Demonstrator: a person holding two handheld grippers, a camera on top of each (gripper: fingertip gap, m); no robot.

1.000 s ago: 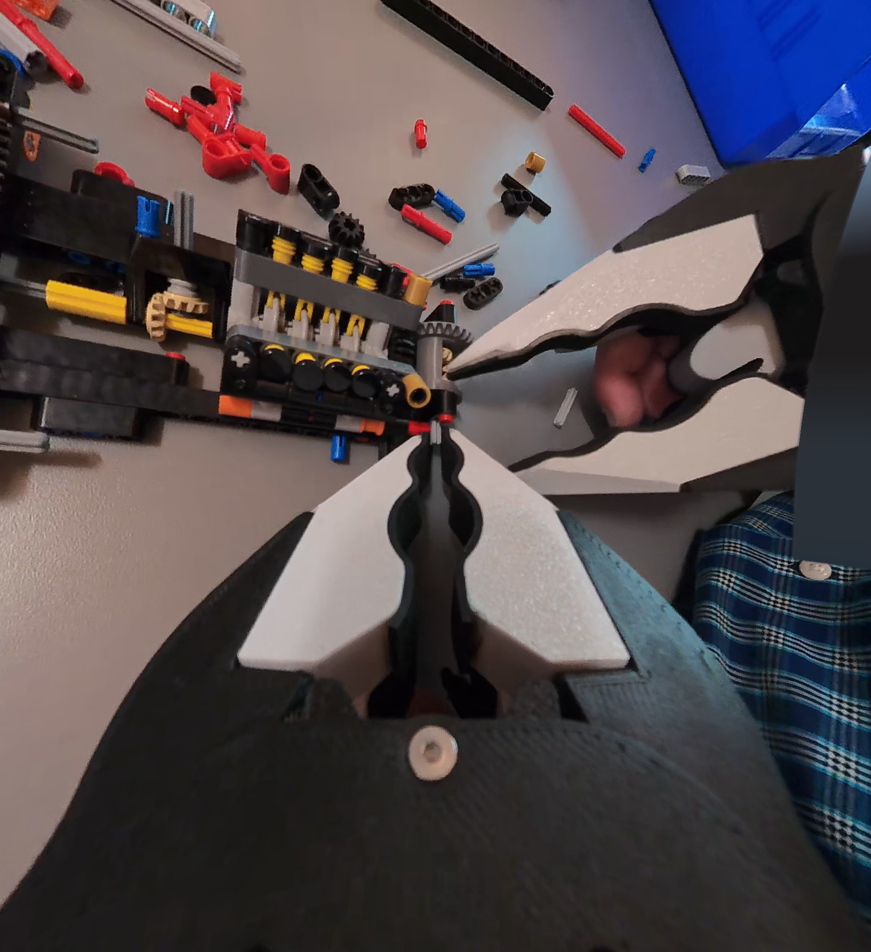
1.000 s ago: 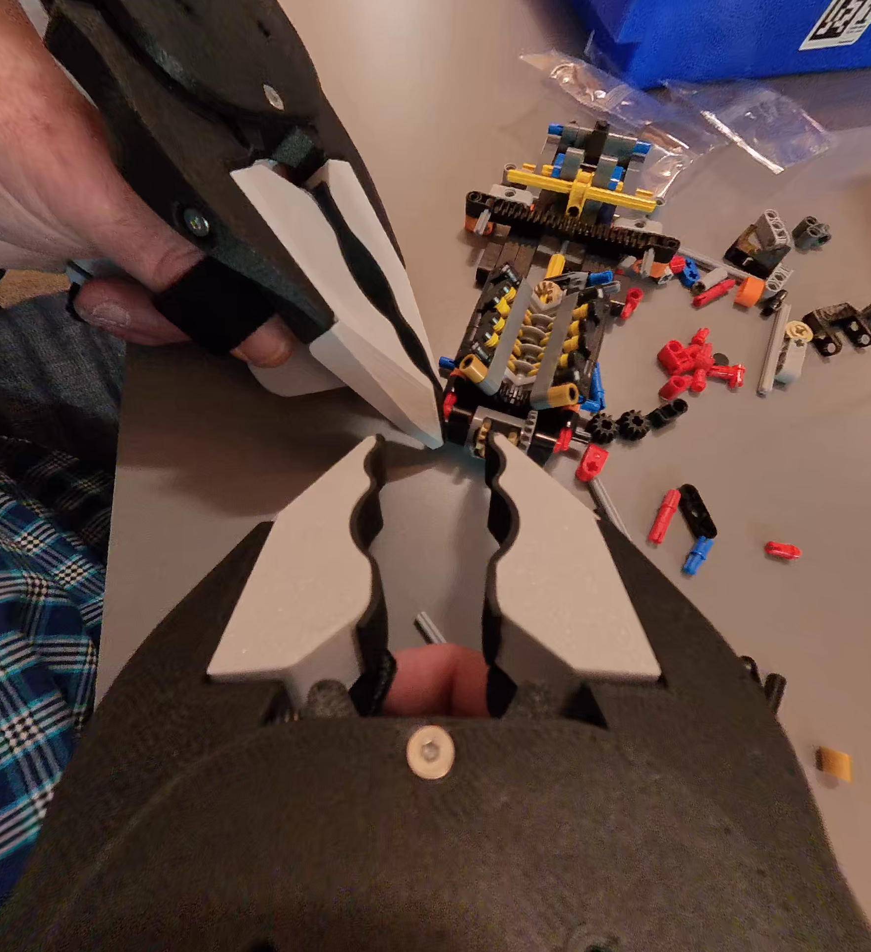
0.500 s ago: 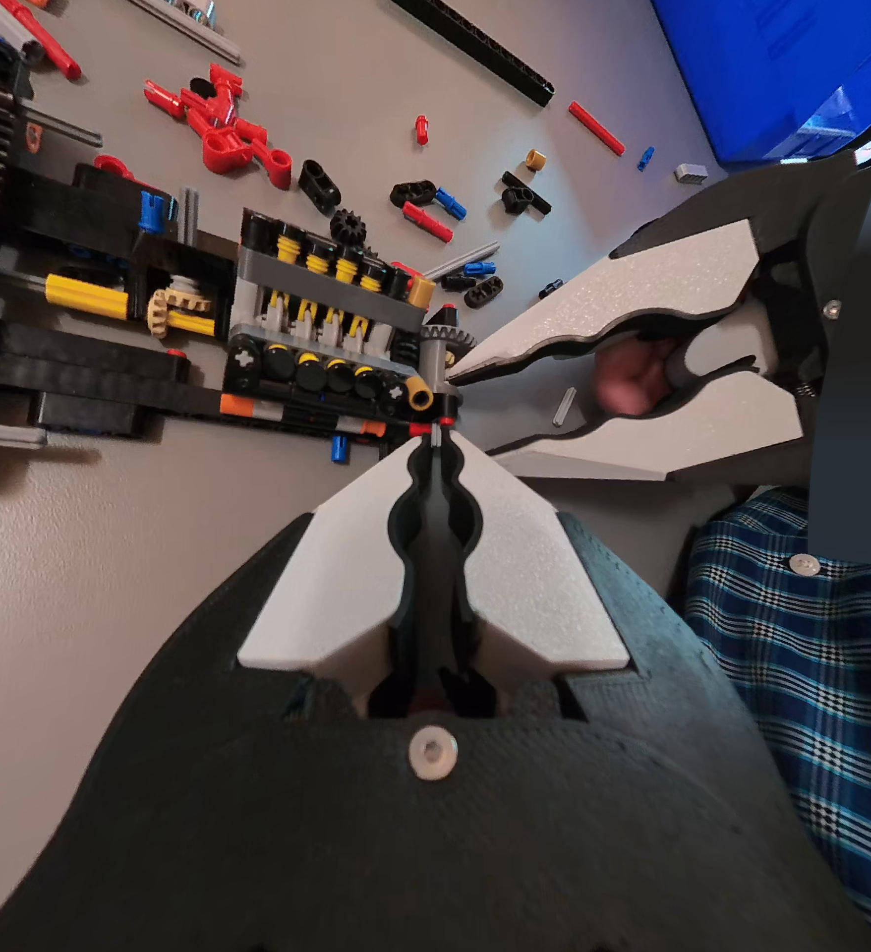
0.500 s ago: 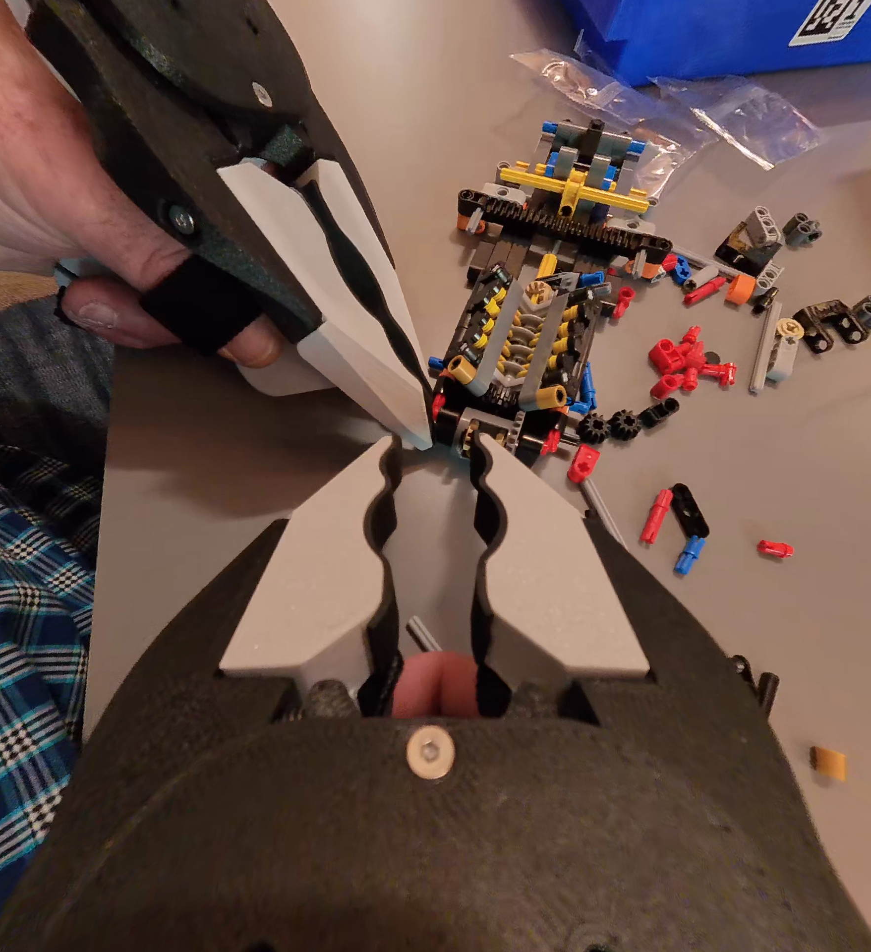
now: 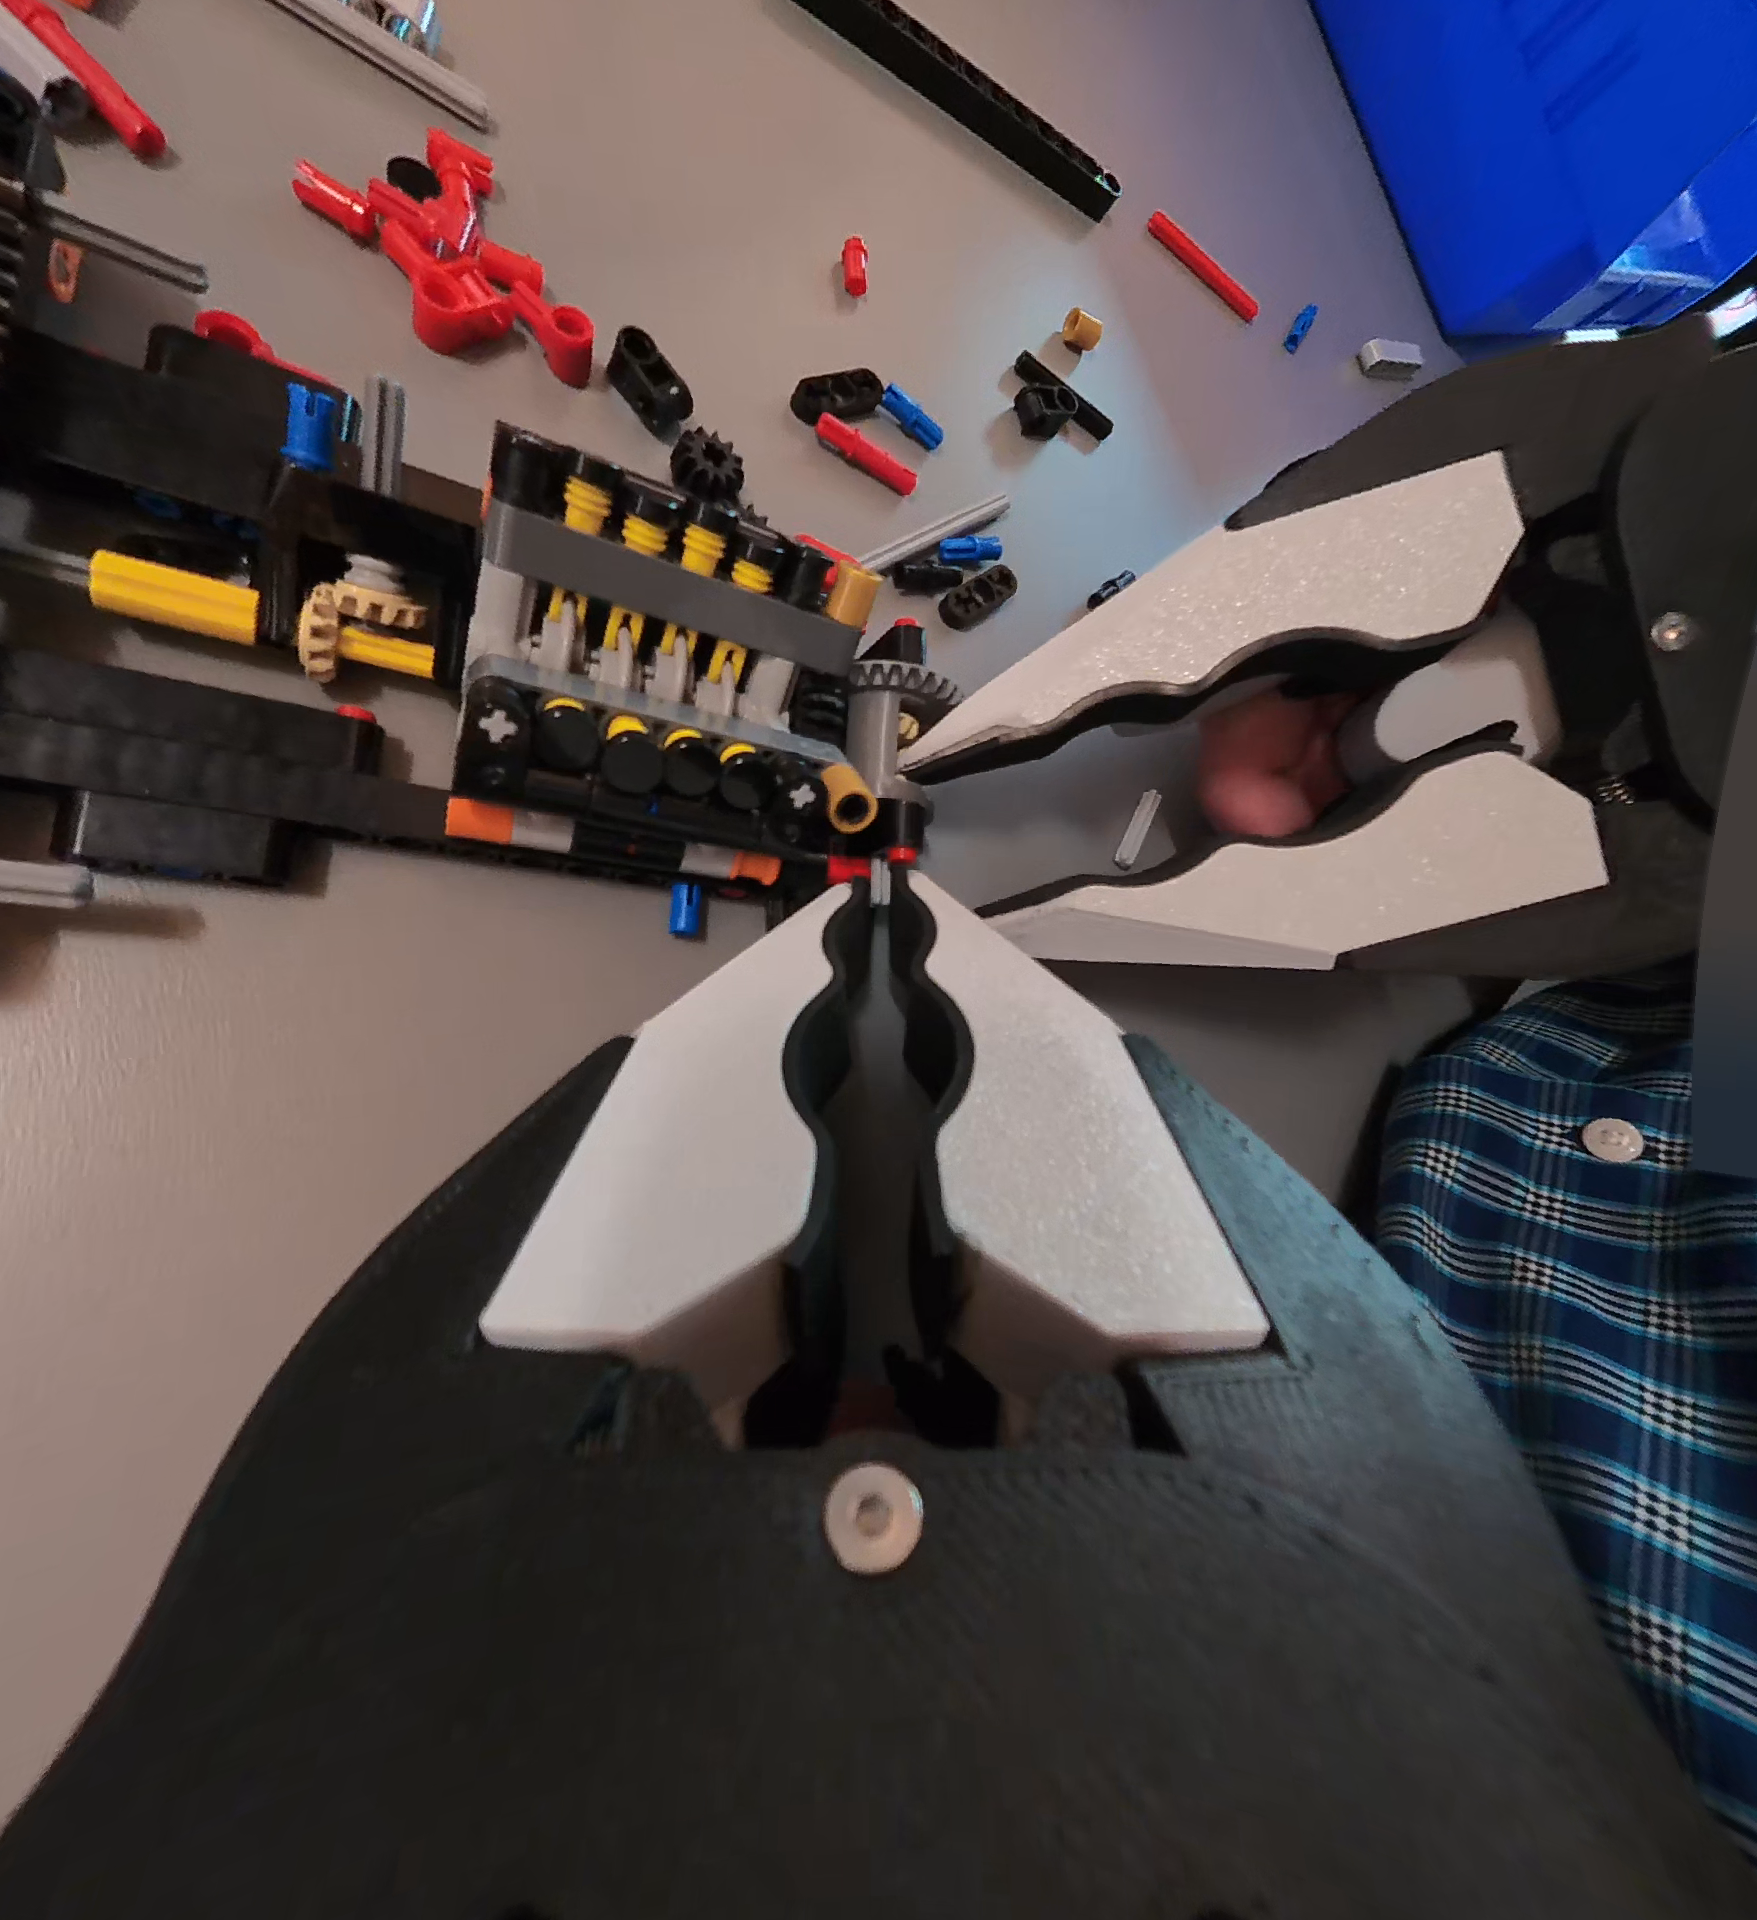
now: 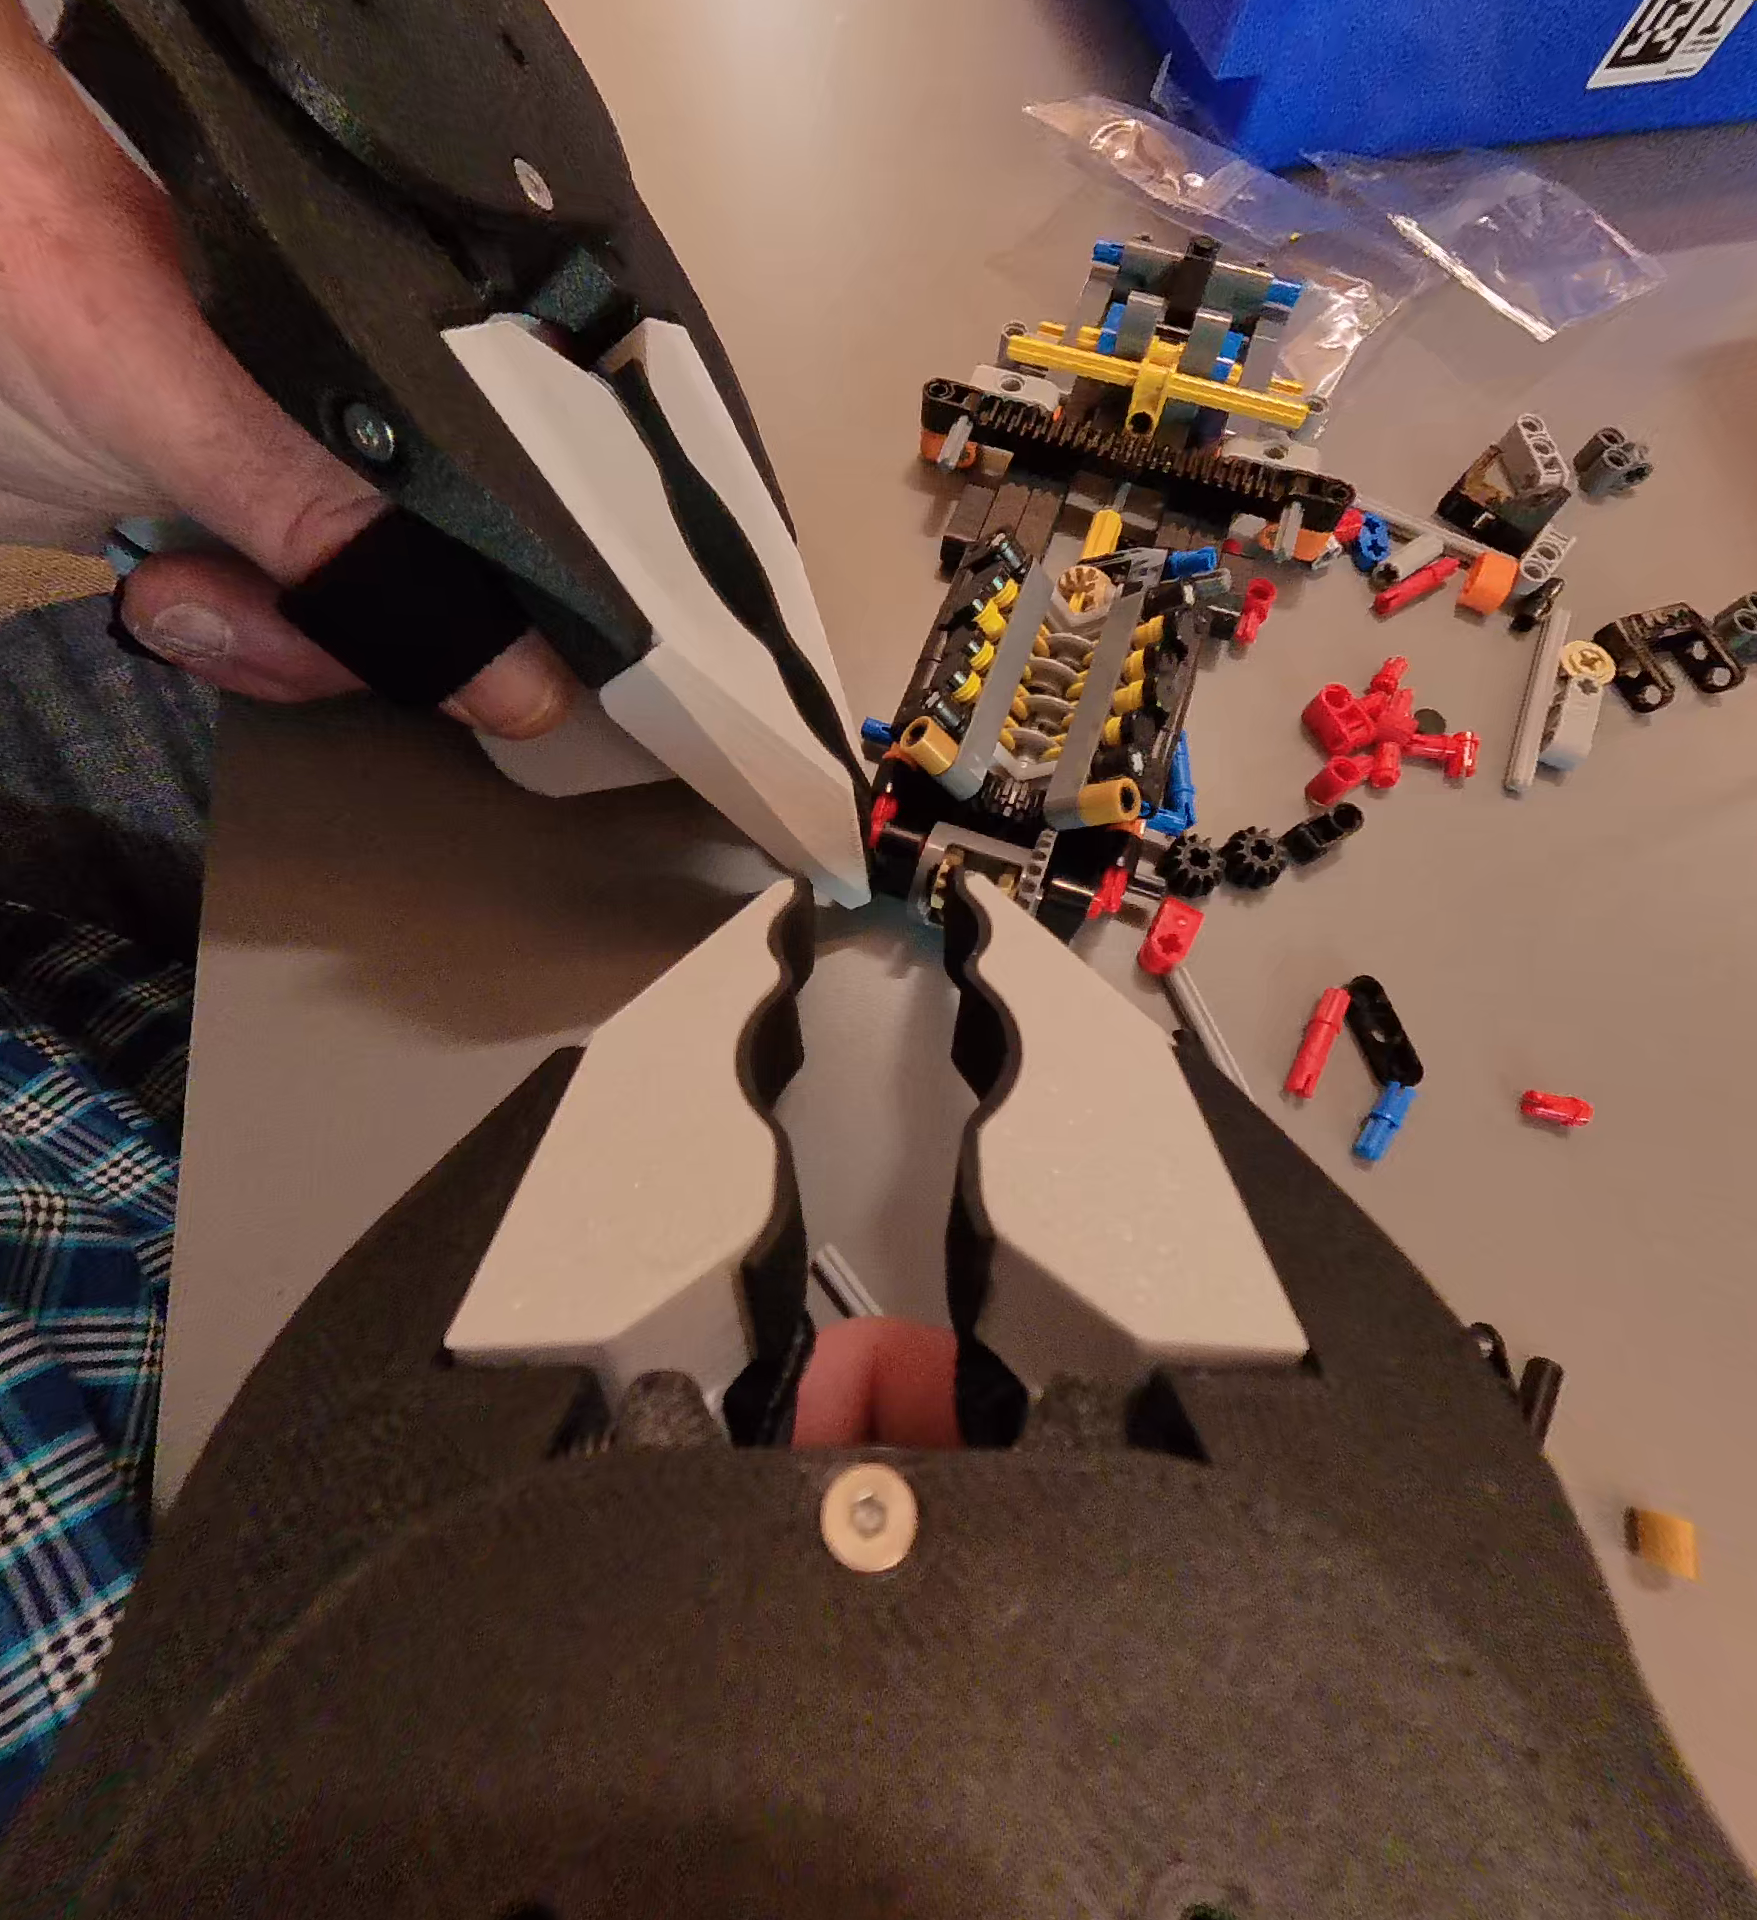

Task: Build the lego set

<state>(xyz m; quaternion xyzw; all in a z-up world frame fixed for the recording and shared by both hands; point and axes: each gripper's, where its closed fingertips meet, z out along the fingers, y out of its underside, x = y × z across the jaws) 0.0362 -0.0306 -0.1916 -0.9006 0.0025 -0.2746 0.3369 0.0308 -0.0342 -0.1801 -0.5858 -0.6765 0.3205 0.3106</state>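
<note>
The partly built Lego model (image 5: 645, 665), black with yellow pistons and grey beams, lies flat on the grey table; it also shows in the right wrist view (image 6: 1050, 686). My left gripper (image 5: 879, 883) is shut on a thin grey axle end at the model's near corner. It comes in from the upper left of the right wrist view (image 6: 848, 883). My right gripper (image 6: 879, 894) is open and empty, its tips at the model's end by a grey gear (image 5: 900, 681). Seen from the left (image 5: 947, 840), its upper finger touches the grey piece under that gear.
Loose parts lie beyond the model: red connectors (image 5: 458, 281), a long black beam (image 5: 957, 104), black gears (image 6: 1222, 857), red and blue pins (image 6: 1315, 1029). A blue bin (image 5: 1580, 135) and plastic bags (image 6: 1373, 208) are at the back. A short grey axle (image 5: 1136, 828) lies under my right gripper. The grippers are tip to tip, or close to it. The long black beam (image 5: 957, 104) is about 20 cm from both grippers' fingertips.
My right gripper has moved in toward the model's end and its jaws have narrowed. My left gripper has stayed shut in the same place.
</note>
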